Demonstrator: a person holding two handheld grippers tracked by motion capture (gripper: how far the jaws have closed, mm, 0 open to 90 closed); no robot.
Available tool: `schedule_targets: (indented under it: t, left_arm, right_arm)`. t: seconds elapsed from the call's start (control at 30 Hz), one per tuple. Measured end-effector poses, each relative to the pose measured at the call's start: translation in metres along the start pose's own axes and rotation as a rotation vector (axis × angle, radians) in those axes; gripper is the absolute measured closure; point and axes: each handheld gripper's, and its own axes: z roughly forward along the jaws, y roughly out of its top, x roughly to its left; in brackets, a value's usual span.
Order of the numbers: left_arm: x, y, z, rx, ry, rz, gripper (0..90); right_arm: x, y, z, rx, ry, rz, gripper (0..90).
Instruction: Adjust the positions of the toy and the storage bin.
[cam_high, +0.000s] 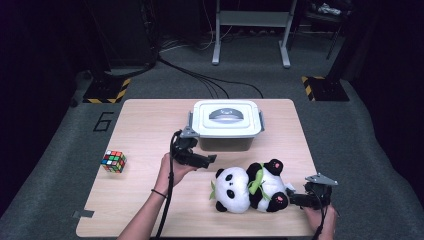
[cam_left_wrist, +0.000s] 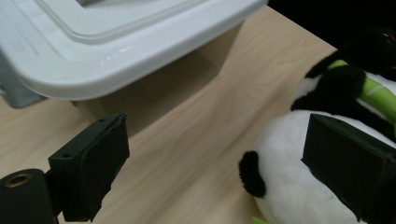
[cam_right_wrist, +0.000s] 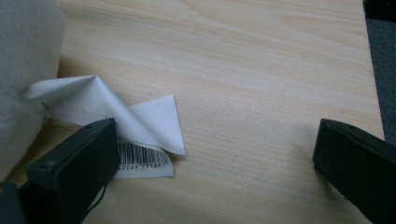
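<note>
Your left gripper (cam_high: 212, 159) hovers wide open, empty, between lidded box (cam_high: 227, 118) and panda plush (cam_high: 248, 186) lying mid-table; right gripper (cam_right_wrist: 210, 172) gapes wide by plush's paper tag (cam_right_wrist: 140, 135). Step: approach. Next: close on plush body

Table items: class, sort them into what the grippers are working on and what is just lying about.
In the job:
plush panda
its paper tag
lidded plastic box
left gripper, open
right gripper, open

Lying about:
puzzle cube
strip of tape
</note>
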Motion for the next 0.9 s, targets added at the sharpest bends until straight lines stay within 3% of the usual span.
schedule_targets:
  t: [0.2, 0.3, 0.47, 0.6, 0.67, 0.73, 0.9]
  left_arm:
    - [-0.008, -0.029, 0.005, 0.030, -0.037, -0.016, 6.5]
    - [-0.010, -0.040, 0.007, 0.045, -0.054, -0.017, 6.5]
    - [-0.018, -0.051, 0.009, 0.052, -0.089, -0.016, 6.4]
    - [-0.026, -0.055, 0.013, 0.044, -0.110, -0.025, 6.0]
    - [-0.028, -0.056, 0.015, 0.044, -0.130, -0.017, 5.6]
    - [-0.031, -0.055, 0.016, 0.046, -0.138, -0.011, 5.4]
    - [-0.041, -0.055, 0.024, 0.054, -0.160, -0.008, 3.6]
  right_arm:
    - [0.000, 0.001, 0.000, 0.007, 0.001, 0.005, 0.6]
    - [-0.004, 0.002, -0.003, 0.015, 0.029, 0.028, 1.0]
    - [-0.008, 0.016, -0.029, -0.037, 0.059, 0.072, 1.9]
    - [0.000, 0.031, -0.048, -0.077, 0.094, 0.056, 2.6]
    - [0.006, 0.037, -0.054, -0.086, 0.135, 0.049, 2.7]
    - [0.012, 0.044, -0.056, -0.090, 0.177, 0.032, 2.8]
    - [0.027, 0.063, -0.061, -0.093, 0.233, -0.011, 2.8]
